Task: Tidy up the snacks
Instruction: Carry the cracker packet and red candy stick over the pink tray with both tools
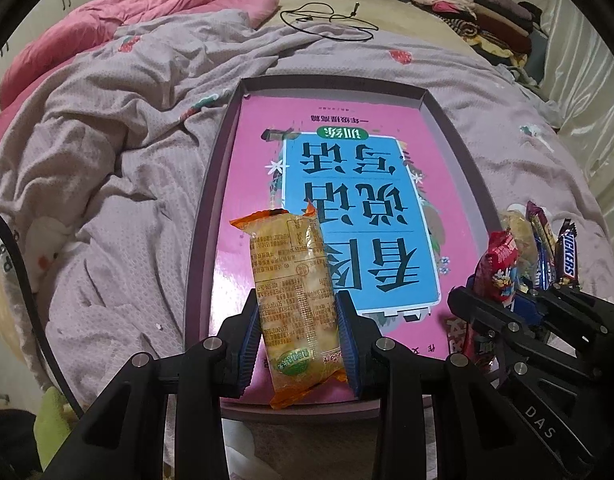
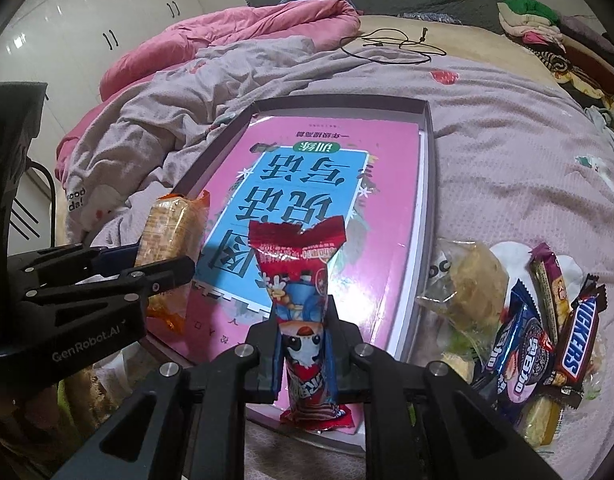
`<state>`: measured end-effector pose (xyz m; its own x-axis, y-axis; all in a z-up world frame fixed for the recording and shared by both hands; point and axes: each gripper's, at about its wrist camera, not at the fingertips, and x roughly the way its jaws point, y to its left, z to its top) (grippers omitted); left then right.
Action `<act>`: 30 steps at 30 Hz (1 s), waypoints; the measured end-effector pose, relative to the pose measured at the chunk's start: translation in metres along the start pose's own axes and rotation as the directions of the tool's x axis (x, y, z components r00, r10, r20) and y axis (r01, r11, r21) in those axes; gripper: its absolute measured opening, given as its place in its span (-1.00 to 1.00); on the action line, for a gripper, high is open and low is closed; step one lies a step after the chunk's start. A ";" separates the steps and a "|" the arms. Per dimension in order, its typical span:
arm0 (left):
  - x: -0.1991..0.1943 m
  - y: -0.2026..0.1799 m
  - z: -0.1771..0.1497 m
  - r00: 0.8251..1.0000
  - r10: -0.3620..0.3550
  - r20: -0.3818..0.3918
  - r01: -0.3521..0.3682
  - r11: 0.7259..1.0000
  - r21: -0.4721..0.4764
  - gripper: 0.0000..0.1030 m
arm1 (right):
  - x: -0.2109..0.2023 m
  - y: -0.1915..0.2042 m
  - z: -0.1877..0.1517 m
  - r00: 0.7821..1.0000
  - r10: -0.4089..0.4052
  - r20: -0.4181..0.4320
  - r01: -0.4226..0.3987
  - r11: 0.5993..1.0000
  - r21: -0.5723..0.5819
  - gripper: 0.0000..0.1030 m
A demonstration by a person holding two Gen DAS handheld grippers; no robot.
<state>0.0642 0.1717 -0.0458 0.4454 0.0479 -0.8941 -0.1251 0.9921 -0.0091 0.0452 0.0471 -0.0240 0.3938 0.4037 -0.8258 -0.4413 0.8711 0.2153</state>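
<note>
Left wrist view: both fingers clenched — cracker pack (image 1: pixel 295 300), red packet (image 2: pixel 303 320) — pointing forward, lengthwise.

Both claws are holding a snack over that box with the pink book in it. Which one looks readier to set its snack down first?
Probably the left. Its gripper holds the orange cracker pack directly above the pink book inside the box. The right gripper holds the red snack nearer the box's front edge.

Both grippers are matte black linkages joined by round silver pivot pins. The left gripper (image 1: pixel 299 336) carries ribbed blue pads (image 1: pixel 249 340) on its fingers. The right gripper (image 2: pixel 303 364) has black fingers. White lettering marks the bodies: "DAS" at lower right of the left view, "GenRobot.AI" at lower left of the right view.
</note>
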 end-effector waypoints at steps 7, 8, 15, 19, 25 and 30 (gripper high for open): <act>0.004 -0.001 0.000 1.000 0.005 -0.012 -0.005 1.000 -0.001 -0.28 | 0.002 -0.001 -0.002 1.000 0.001 -0.012 -0.001 1.000 0.004 -0.64; 0.004 -0.001 0.000 1.000 0.005 -0.014 -0.005 1.000 -0.001 -0.28 | 0.002 0.000 -0.002 1.000 0.000 -0.013 0.000 1.000 0.003 -0.64; 0.005 -0.001 0.000 1.000 0.011 -0.020 -0.011 1.000 0.000 -0.28 | 0.001 -0.001 -0.004 1.000 0.003 -0.016 -0.003 1.000 0.007 -0.45; 0.007 -0.001 0.000 1.000 0.015 -0.023 -0.015 1.000 0.000 -0.28 | -0.001 -0.001 -0.005 1.000 0.005 -0.010 -0.005 1.000 0.009 -0.38; 0.006 -0.001 -0.001 1.000 0.016 -0.020 -0.016 1.000 -0.003 -0.28 | -0.007 -0.002 -0.004 1.000 0.004 0.006 -0.004 1.000 0.009 -0.32; 0.003 -0.001 -0.001 1.000 0.014 -0.012 -0.014 1.000 -0.007 -0.24 | -0.011 -0.003 -0.003 1.000 0.001 0.015 -0.001 1.000 0.013 -0.31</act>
<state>0.0653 0.1708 -0.0492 0.4325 0.0605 -0.8996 -0.1379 0.9904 0.0003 0.0401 0.0394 -0.0174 0.4055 0.4086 -0.8177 -0.4314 0.8742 0.2229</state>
